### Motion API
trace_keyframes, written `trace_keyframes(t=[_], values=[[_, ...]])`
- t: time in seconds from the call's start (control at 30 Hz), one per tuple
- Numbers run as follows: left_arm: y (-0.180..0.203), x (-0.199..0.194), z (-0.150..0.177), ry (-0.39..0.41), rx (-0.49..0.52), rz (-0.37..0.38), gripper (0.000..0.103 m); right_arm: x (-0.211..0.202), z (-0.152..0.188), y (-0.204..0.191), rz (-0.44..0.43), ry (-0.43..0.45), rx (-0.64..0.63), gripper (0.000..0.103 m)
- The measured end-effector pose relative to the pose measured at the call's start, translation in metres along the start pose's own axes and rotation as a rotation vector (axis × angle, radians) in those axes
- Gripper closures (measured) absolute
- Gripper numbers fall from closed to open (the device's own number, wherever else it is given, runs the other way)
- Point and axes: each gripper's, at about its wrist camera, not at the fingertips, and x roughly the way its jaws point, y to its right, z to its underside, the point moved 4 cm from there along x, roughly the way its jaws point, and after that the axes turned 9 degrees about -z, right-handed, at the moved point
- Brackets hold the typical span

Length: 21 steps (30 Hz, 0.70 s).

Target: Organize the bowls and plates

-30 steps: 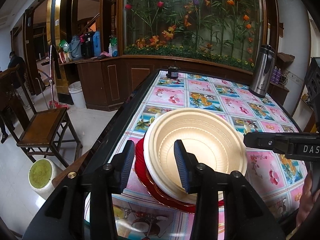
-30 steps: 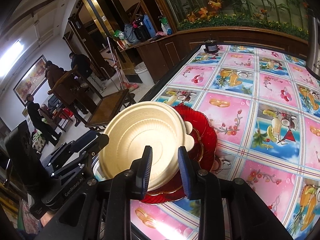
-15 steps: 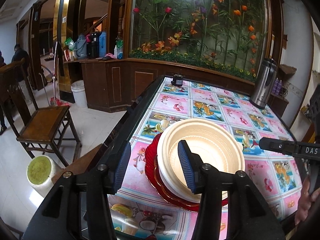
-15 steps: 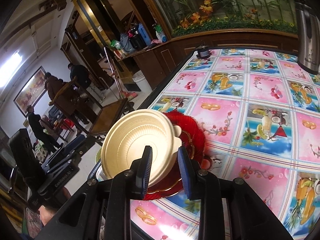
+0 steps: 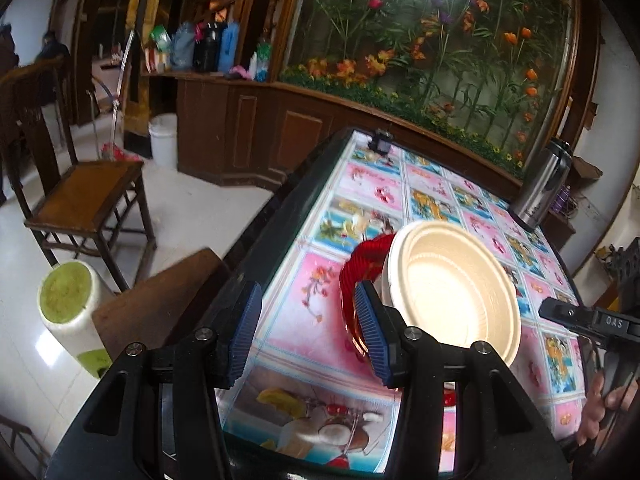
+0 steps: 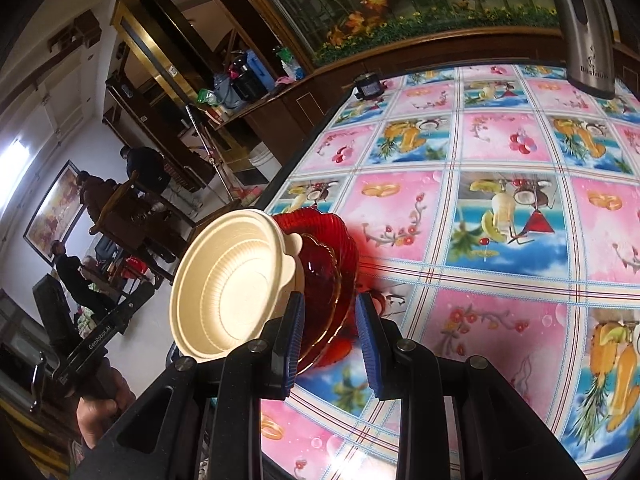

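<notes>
Fruit-print worktop [image 6: 500,184]: right gripper [image 6: 328,344] jaws pinch red plates [image 6: 332,264] w/ cream bowl [image 6: 236,284] stacked, tilted; left gripper [image 5: 304,332] jaws spread, empty. Stack not yet put away.

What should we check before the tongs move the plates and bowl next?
1. Grip: ok, right tongs clamp the rim of the red plates.
2. Stack level: not ok, tipped steeply.
3. Is the cream bowl secure on the plates: cannot tell.
4. Spare helper: ok, left tongs have just been opening, nothing between them.
5. Landing spot: ok, bare table ahead.
</notes>
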Motion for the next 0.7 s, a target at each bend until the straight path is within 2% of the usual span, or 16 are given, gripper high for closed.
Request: trace_keyframes(t=[0.13,0.3,0.37,0.43,0.6,0.7], values=[[-0.003,0.012,0.011,-0.060,0.000,0.078,0.056,0.006,0.003,0.003,0.001,-0.014,0.009,0.074],[0.001,0.020,0.018,-0.093,0.012,0.155,0.057,0.017,0.009,0.008,-0.008,-0.042,0.025,0.074],[0.004,0.021,0.020,-0.099,0.025,0.175,0.064,0.020,0.011,0.009,-0.015,-0.049,0.028,0.074],[0.008,0.023,0.023,-0.113,0.040,0.191,0.079,0.023,0.012,0.009,-0.027,-0.053,0.030,0.074],[0.014,0.028,0.027,-0.135,0.060,0.213,0.080,0.029,0.013,0.009,-0.041,-0.064,0.036,0.075],[0.017,0.031,0.026,-0.141,0.076,0.221,0.088,0.034,0.013,0.010,-0.040,-0.072,0.042,0.075]])
